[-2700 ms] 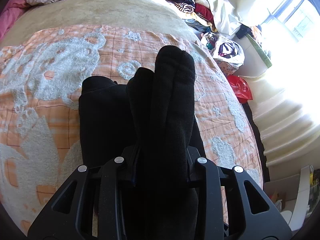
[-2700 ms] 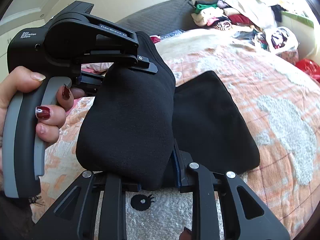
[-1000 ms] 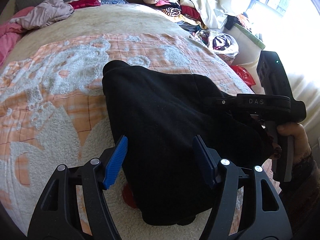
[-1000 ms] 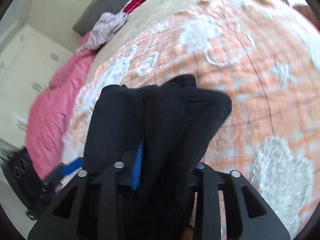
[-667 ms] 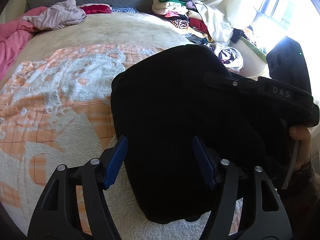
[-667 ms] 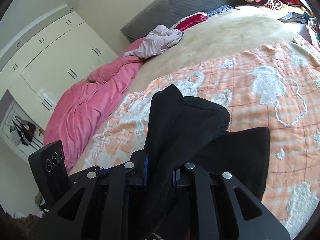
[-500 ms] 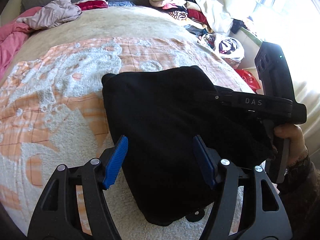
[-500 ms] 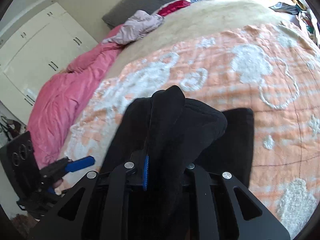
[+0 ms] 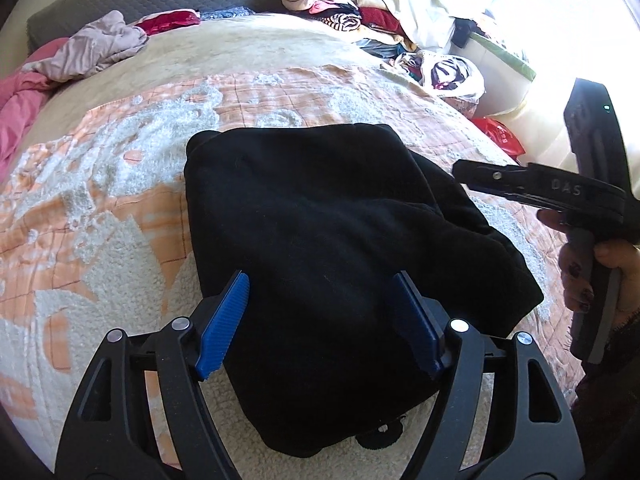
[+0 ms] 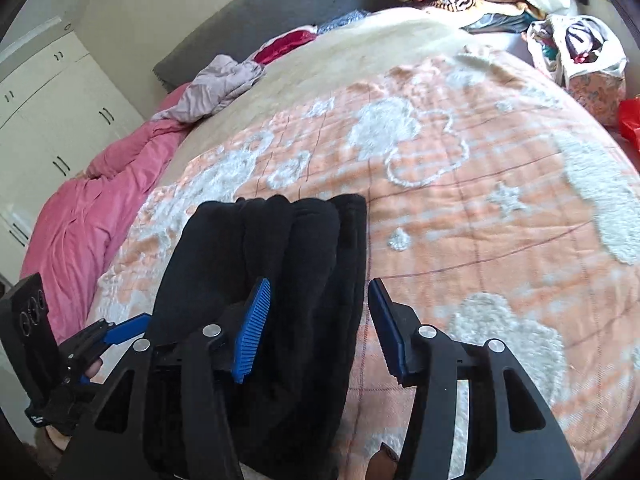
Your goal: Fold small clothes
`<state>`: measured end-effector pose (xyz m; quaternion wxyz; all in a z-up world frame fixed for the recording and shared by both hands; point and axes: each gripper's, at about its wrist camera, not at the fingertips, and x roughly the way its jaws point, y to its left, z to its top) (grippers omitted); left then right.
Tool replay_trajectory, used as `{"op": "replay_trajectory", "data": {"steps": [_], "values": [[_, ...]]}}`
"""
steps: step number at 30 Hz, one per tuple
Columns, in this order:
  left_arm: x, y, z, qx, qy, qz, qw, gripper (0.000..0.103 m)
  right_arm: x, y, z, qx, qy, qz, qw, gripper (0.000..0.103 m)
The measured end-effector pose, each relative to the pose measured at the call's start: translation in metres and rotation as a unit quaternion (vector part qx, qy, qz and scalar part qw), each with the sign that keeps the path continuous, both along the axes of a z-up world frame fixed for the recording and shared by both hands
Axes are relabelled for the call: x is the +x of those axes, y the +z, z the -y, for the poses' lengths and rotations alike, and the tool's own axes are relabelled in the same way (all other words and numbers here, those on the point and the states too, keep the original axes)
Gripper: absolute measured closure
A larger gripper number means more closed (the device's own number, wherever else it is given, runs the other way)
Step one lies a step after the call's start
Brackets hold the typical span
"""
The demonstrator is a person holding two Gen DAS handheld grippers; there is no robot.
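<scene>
A folded black fleece garment (image 9: 320,248) lies on the orange and white fluffy blanket (image 9: 120,184) that covers the bed. In the left wrist view it makes a thick, rounded packet, with the upper layer turned over the lower one. In the right wrist view its far edge shows several soft folds side by side.

The left gripper (image 9: 320,320) hangs over the near part of the garment. Its jaws stand wide and have just been opening a little more. The cloth is seen between the blue ribbed pads (image 9: 224,320), but the pads do not press on it.

The right gripper (image 10: 316,328) is at the right edge of the garment. Its jaws have just been opening, and now they stand apart at a middle width. The edge of the black cloth lies between them; the pads are free of it, so nothing is held. In the left wrist view this tool appears at the right, just beside the garment, with a hand (image 9: 596,276) around its grey handle.

Far behind, a pile of mixed clothes (image 9: 344,4) sits at the head of the bed, and a pink quilt (image 10: 100,216) lies along the left side.
</scene>
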<state>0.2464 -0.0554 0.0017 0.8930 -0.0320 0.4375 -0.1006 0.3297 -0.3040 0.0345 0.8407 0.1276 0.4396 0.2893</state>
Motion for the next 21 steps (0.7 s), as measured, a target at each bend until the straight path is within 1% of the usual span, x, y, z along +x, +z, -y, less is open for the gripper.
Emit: {"op": "replay_trajectory", "data": {"steps": [2, 4, 6, 7, 9, 10, 12, 15, 16, 19, 21], "values": [[-0.002, 0.0, 0.0, -0.004, 0.003, 0.003, 1.0, 0.038, -0.012, 0.009, -0.003, 0.032, 0.023, -0.003, 0.999, 0.053], [-0.004, 0.0, 0.0, -0.004, 0.007, 0.008, 0.9999, 0.038, -0.019, 0.01, -0.014, 0.04, 0.036, -0.016, 0.998, 0.053], [-0.007, 0.0, 0.003, 0.002, 0.007, 0.011, 0.9999, 0.038, -0.017, 0.003, -0.027, 0.043, 0.04, -0.041, 0.997, 0.053], [-0.008, 0.001, 0.005, 0.006, 0.007, 0.012, 0.9999, 0.038, -0.012, -0.003, -0.032, 0.038, 0.031, -0.051, 0.997, 0.053], [-0.01, 0.001, 0.007, 0.012, 0.004, 0.014, 0.9998, 0.038, -0.003, -0.018, -0.041, 0.013, 0.01, -0.072, 0.997, 0.053], [-0.011, 0.002, 0.008, 0.014, 0.002, 0.013, 0.9998, 0.038, 0.001, -0.026, -0.045, 0.015, 0.013, -0.087, 0.996, 0.053], [-0.012, 0.003, 0.008, 0.014, -0.001, 0.014, 0.9998, 0.038, 0.003, -0.035, -0.05, 0.028, 0.019, -0.094, 0.995, 0.055], [-0.014, 0.004, 0.007, 0.012, -0.001, 0.014, 0.9998, 0.038, 0.0, -0.029, -0.055, 0.022, 0.023, -0.064, 0.997, 0.077], [-0.014, 0.004, 0.006, 0.01, -0.001, 0.015, 0.9998, 0.038, -0.003, -0.024, -0.054, 0.028, 0.026, -0.052, 0.998, 0.081], [-0.018, 0.011, 0.004, -0.011, -0.002, 0.022, 0.9997, 0.038, -0.011, -0.006, -0.052, 0.039, 0.041, -0.017, 0.998, 0.084], [-0.021, 0.017, 0.002, -0.014, 0.001, 0.031, 0.9994, 0.038, -0.018, 0.006, -0.054, 0.03, 0.051, 0.011, 0.998, 0.084]]}}
